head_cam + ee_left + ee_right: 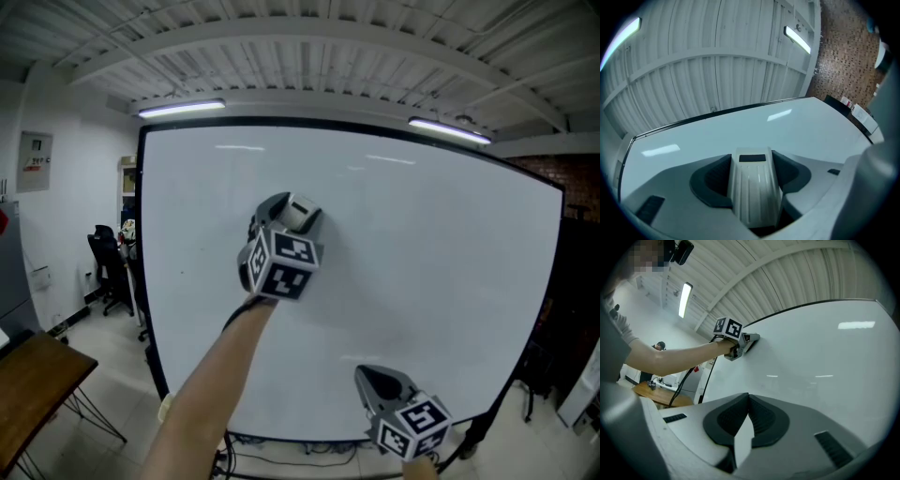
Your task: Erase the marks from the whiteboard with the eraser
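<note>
- A wooden desk (37,375) stands at the far left.
- The left gripper (281,208) clamps the eraser (754,187) against the whiteboard (441,253), left of its middle.
- The right gripper (367,377), its jaws closed together, hangs near the board's lower edge.

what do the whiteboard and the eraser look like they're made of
Whiteboard: smooth, glossy white panel, probably coated or enamelled; ceiling lights mirror in it as soft streaks. Eraser: pale moulded plastic by the look, satin finish, with lengthwise ribs and a dark inset patch near one end.
</note>
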The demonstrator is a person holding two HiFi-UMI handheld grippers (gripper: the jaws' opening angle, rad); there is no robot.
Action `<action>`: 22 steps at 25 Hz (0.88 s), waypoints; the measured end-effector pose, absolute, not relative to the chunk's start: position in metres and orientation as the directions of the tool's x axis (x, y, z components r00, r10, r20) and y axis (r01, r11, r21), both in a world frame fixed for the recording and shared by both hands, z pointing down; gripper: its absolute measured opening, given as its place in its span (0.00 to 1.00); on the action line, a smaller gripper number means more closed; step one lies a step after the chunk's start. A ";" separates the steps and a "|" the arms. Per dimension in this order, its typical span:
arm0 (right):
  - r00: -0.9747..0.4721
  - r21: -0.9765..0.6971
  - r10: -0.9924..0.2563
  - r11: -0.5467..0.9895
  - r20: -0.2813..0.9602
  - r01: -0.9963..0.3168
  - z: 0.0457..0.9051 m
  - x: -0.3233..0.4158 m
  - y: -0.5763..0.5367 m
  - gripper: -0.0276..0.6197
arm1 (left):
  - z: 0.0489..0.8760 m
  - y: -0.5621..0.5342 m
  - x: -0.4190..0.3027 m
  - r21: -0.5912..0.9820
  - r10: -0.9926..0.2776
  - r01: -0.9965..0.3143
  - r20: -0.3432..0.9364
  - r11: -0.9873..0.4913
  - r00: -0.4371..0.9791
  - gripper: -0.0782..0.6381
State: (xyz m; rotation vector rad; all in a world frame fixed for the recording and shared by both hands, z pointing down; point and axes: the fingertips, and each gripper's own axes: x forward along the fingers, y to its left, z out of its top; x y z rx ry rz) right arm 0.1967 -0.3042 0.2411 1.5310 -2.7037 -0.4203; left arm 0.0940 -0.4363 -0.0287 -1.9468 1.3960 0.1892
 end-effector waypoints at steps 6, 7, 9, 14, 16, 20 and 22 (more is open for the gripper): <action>-0.548 0.244 -0.828 0.510 -0.119 -0.825 0.240 0.180 -0.299 0.03 | -0.031 -0.407 0.086 -0.459 -0.732 -0.871 -0.531 -0.175 0.427 0.48; -0.549 0.243 -0.827 0.512 -0.119 -0.824 0.239 0.177 -0.299 0.03 | -0.034 -0.401 0.084 -0.454 -0.721 -0.871 -0.538 -0.189 0.437 0.48; -0.558 0.244 -0.821 0.521 -0.118 -0.818 0.239 0.170 -0.300 0.03 | -0.038 -0.386 0.081 -0.446 -0.702 -0.870 -0.549 -0.212 0.453 0.48; -0.576 0.242 -0.809 0.539 -0.121 -0.807 0.239 0.161 -0.294 0.03 | -0.030 -0.363 0.079 -0.467 -0.698 -0.859 -0.543 -0.211 0.467 0.48; -0.582 0.238 -0.804 0.546 -0.120 -0.803 0.238 0.154 -0.293 0.03 | -0.022 -0.363 0.074 -0.475 -0.702 -0.854 -0.534 -0.212 0.471 0.48; -0.607 0.233 -0.787 0.573 -0.110 -0.785 0.239 0.133 -0.295 0.03 | 0.004 -0.371 0.052 -0.464 -0.737 -0.858 -0.498 -0.218 0.457 0.48; -0.623 0.233 -0.775 0.589 -0.109 -0.774 0.240 0.121 -0.297 0.03 | 0.023 -0.372 0.040 -0.459 -0.749 -0.860 -0.484 -0.223 0.452 0.48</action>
